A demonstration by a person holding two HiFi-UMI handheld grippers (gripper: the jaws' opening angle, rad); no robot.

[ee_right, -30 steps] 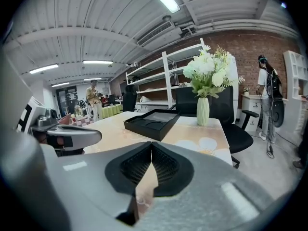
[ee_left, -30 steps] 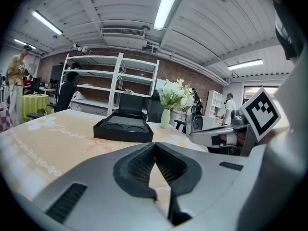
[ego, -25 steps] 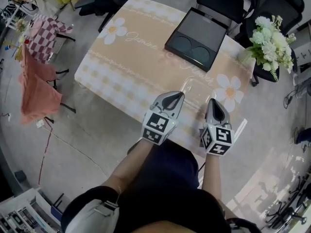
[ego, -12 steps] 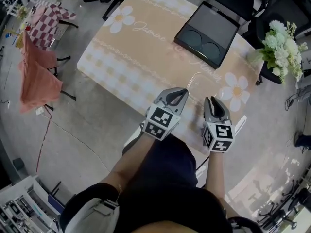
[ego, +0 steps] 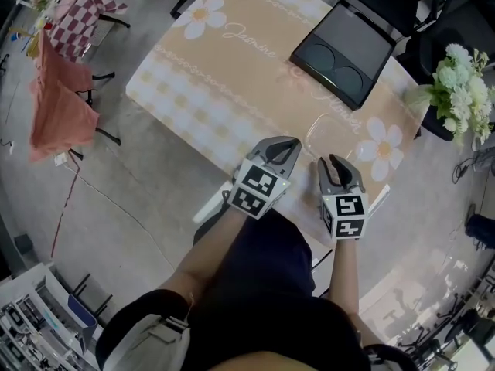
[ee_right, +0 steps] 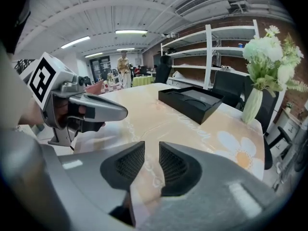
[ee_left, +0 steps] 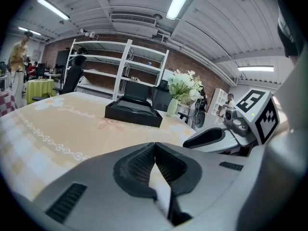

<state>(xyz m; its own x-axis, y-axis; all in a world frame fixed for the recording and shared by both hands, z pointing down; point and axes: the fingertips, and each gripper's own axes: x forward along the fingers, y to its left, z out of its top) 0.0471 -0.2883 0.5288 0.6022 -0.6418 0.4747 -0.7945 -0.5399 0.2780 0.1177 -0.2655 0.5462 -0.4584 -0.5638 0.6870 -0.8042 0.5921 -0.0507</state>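
Since a second ago my right gripper has let its jaws part. A slim gap shows between them with only the counter behind it, so they grasp nothing. My left gripper has not changed: its jaws are clenched tip to tip, with nothing between them. Both hang side by side over the counter's near edge, the left at 9 o'clock of the right, noses aimed toward 12 o'clock. I judge that a ready stance rather than a grasp. The black box, open with two round hollows, lies flat and untouched at about 1 o'clock, well apart from both grippers and near the far edge. A vase of white flowers stands by the far right corner, at 2 o'clock.
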